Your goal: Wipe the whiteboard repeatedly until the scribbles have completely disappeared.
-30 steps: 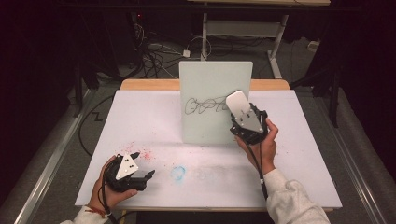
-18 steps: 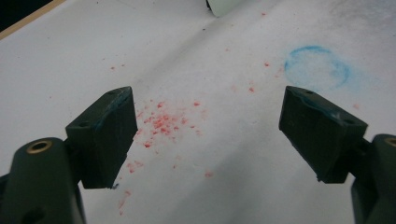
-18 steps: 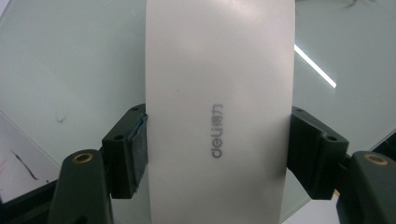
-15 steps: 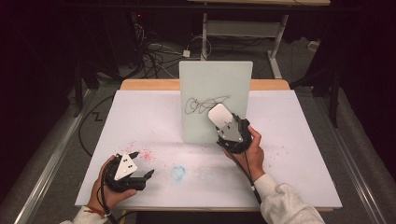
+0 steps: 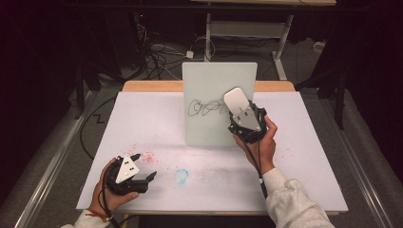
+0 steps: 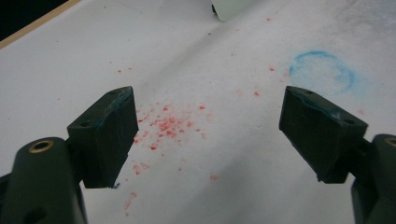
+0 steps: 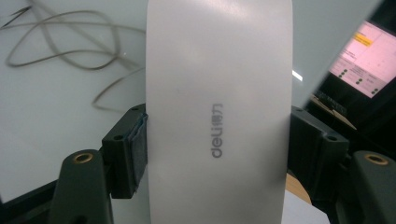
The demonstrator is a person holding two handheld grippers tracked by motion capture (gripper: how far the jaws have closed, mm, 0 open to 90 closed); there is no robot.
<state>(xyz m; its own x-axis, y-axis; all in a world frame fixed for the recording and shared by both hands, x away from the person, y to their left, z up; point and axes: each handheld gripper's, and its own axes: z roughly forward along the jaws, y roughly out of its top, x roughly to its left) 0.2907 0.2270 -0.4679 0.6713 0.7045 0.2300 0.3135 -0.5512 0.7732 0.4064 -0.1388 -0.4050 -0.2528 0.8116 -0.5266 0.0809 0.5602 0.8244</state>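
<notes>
Nearest the person, the left gripper rests low over the front of the white table cover, held in the left hand with its jaws spread wide and nothing between them. It looks parked there, out of the way of the work further back. In the left gripper view its two black pads frame a scatter of red crumbs on the cover, with a faint blue ring smudge off to one side.

Further in, the right hand raises the right gripper toward the upright whiteboard. Its jaws are clamped on a white board eraser, gripped across its narrow sides so the long body sticks out ahead of the pads; the printed "deli" logo faces the camera, which suggests the wiping face is turned toward the board. Holding it lengthwise likely gives a broad stroke.

The eraser sits against or just in front of the board at the right end of the black scribble; whether it is pressing on the surface cannot be told. The scribble extends to its left, so the wiping seems to have most of the marks left to clear.

Beyond the board lie the wooden table edge and tangled floor cables.
</notes>
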